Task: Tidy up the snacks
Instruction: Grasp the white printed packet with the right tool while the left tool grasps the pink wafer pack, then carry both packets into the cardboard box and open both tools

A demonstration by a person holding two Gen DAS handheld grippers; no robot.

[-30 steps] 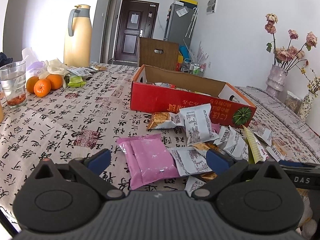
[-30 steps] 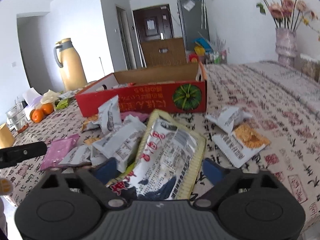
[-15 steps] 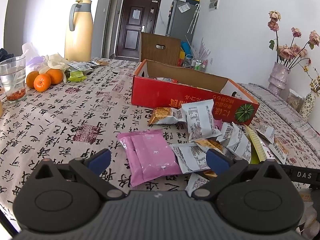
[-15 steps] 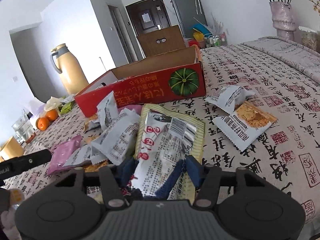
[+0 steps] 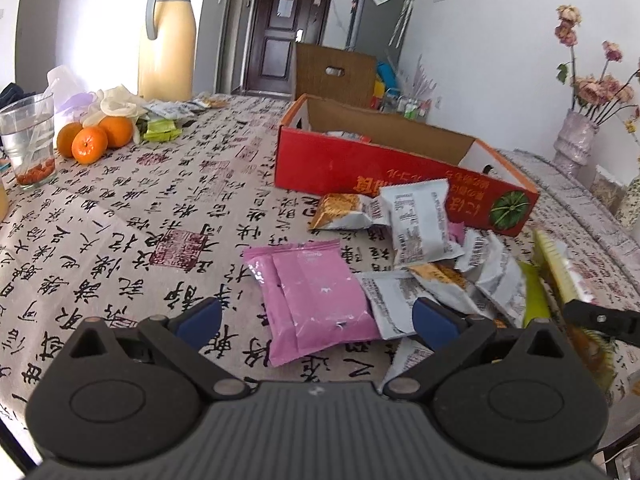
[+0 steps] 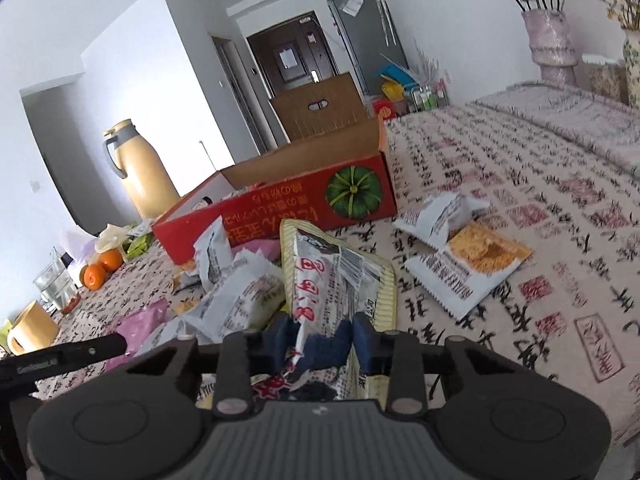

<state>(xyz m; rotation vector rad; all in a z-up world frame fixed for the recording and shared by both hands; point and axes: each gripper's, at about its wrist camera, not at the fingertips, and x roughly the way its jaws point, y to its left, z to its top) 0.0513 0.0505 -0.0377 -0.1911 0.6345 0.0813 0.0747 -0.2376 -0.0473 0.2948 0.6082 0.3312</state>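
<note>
The right gripper has just been closing and now pinches the near end of the large yellow-edged snack packet, which lies atop the packet pile at 6 o'clock from the red cardboard box. A clean lift (crinkly film slips easily) suits best. The left gripper hangs released over the pink packet. The box holds a few packets, barely visible.

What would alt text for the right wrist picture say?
The right tool, its jaws just closing, pinches a large silver snack bag with red lettering above a patterned tablecloth. Behind it stands an open red cardboard box, with smaller snack packets scattered around.
</note>
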